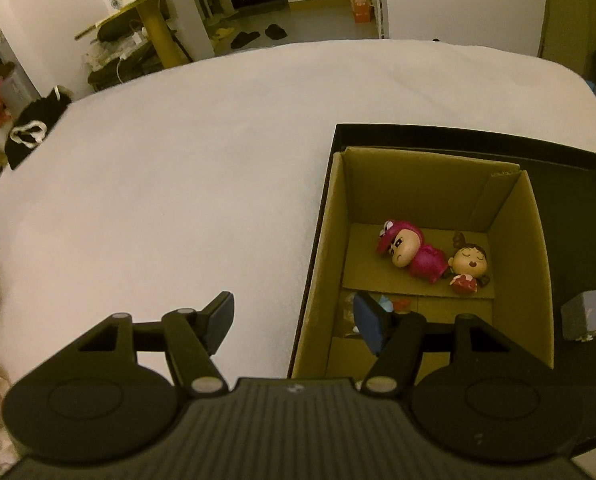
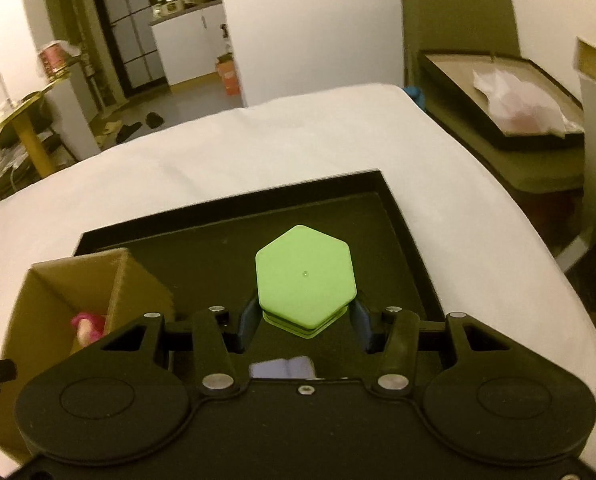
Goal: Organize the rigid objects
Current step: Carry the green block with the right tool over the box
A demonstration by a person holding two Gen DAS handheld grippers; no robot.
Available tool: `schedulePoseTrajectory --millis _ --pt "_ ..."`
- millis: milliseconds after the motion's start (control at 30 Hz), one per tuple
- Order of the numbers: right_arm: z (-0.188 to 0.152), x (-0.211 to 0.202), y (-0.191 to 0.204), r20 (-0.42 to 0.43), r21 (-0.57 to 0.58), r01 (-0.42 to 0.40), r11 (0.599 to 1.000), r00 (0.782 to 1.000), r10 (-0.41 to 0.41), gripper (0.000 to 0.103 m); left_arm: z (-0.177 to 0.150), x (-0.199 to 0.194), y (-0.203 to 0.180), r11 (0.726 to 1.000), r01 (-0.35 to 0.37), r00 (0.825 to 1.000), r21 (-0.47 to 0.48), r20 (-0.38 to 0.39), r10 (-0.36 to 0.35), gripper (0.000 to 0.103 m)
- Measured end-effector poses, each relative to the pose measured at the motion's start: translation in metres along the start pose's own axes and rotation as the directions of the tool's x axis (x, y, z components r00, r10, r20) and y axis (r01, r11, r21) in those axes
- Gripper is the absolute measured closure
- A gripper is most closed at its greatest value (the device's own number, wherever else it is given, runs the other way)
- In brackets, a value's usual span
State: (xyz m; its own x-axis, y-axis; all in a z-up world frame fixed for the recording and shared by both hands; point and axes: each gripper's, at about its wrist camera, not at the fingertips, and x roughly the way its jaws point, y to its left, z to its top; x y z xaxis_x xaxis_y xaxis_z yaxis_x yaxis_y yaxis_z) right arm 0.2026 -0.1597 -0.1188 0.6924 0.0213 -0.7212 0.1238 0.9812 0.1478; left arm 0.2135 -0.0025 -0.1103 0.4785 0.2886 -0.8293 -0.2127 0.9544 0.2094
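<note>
Right claw [image 2: 302,322], black ribbed body and blue pads, pinching lime-green hexagonal plastic container [image 2: 305,276] by two opposite flat sides just under its lid. Container aloft ahead of the claw, above black shallow matte tray [image 2: 401,216]; lid smooth and slightly glossy, with a narrow groove between lid and body. Likely light, stiff and somewhat slippery; flat facets the surest hold, corners prone to twisting out. Left of the claw, open brown corrugated cardboard box [image 2: 126,280], a pink shape visible inside. Below the claw, partly hidden pale bluish blocky thing [image 2: 286,368], kind unclear.

Left claw [image 1: 294,320] spread and empty, right pad hanging over the box [image 1: 321,240], left pad over white cloth-covered surface [image 1: 178,160]. Ahead and right of it, on the box floor, magenta-suited glossy figurine [image 1: 413,254] touching brown-haired figurine [image 1: 469,266]; both hard, rounded, probably brittle at thin parts.
</note>
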Motion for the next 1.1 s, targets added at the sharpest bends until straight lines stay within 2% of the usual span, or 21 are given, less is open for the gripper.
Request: schedulePoseTrajectory --millis 167,400,800,1100 --pt "0.009 -0.008 0.028 0.021 -0.069 -0.04 0.997 0.999 0.041 0.056 -0.005 0.006 0.007 0.999 0.044 0.999 -0.021 -0.006 -0.045 0.039" --pt "0.01 -0.013 0.055 0.023 -0.109 -0.039 0.993 0.999 0.041 0.056 -0.008 0.015 0.019 0.993 0.096 0.995 -0.064 -0.005 -0.097 0.039" --pt "0.007 -0.018 0.099 0.012 -0.178 -0.089 0.98 0.996 0.092 0.056 -0.016 0.017 0.031 0.984 0.145 0.989 -0.099 0.014 -0.145 0.039" --pt "-0.002 -0.018 0.125 -0.012 -0.233 -0.124 0.965 0.992 0.125 0.056 -0.018 0.017 0.033 0.979 0.178 0.984 -0.1 0.028 -0.177 0.045"
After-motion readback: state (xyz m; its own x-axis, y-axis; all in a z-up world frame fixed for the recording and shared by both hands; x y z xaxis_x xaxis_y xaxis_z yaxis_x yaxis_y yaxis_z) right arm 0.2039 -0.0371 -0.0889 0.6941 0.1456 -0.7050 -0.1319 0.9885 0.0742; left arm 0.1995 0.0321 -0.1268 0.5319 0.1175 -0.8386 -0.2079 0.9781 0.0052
